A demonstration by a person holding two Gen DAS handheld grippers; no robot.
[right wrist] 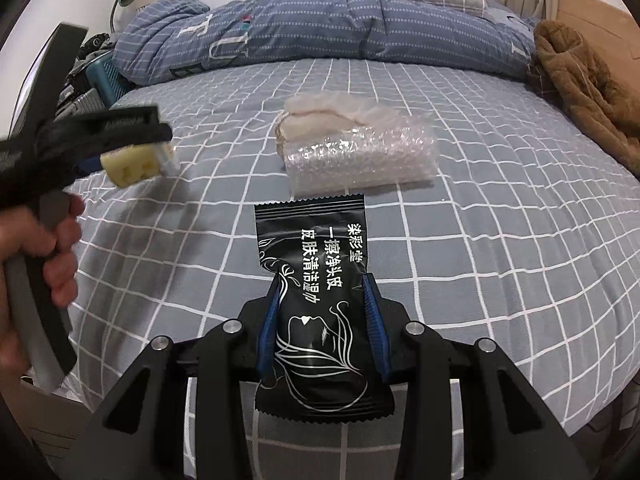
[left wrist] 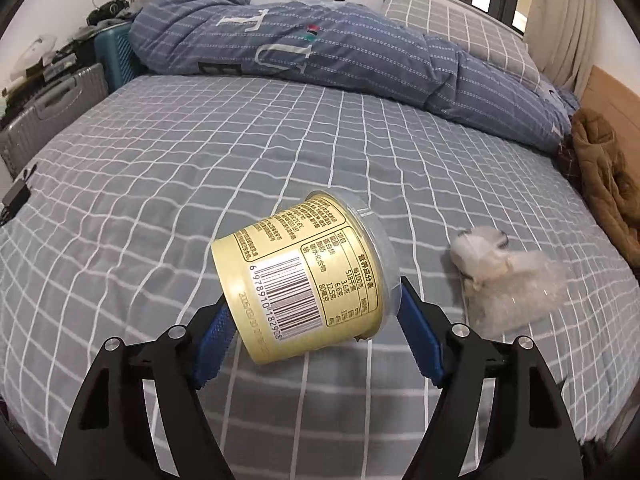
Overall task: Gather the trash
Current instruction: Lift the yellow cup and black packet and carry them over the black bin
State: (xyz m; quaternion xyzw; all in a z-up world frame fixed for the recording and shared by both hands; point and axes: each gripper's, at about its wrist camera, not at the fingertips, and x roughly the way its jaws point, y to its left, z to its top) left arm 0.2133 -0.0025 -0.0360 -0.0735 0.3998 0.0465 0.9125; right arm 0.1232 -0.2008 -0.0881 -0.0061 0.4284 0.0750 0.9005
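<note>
My left gripper (left wrist: 316,300) is shut on a yellow plastic cup (left wrist: 304,276) with a barcode and a clear lid, held tilted above the bed. It also shows at the left of the right wrist view, with the cup (right wrist: 132,168) in it. My right gripper (right wrist: 322,300) is shut on a black wet-wipe packet (right wrist: 320,308) with white print, held above the bed. A bubble-wrap bundle (right wrist: 360,156) with a whitish bag on top lies on the bed ahead of the right gripper; it looks blurred in the left wrist view (left wrist: 508,276).
The bed has a grey checked sheet (left wrist: 200,160). A blue striped duvet (left wrist: 320,52) and a checked pillow (left wrist: 460,28) lie at the far side. A brown garment (right wrist: 580,80) lies at the right edge. Suitcases (left wrist: 52,108) and clutter stand beyond the left edge.
</note>
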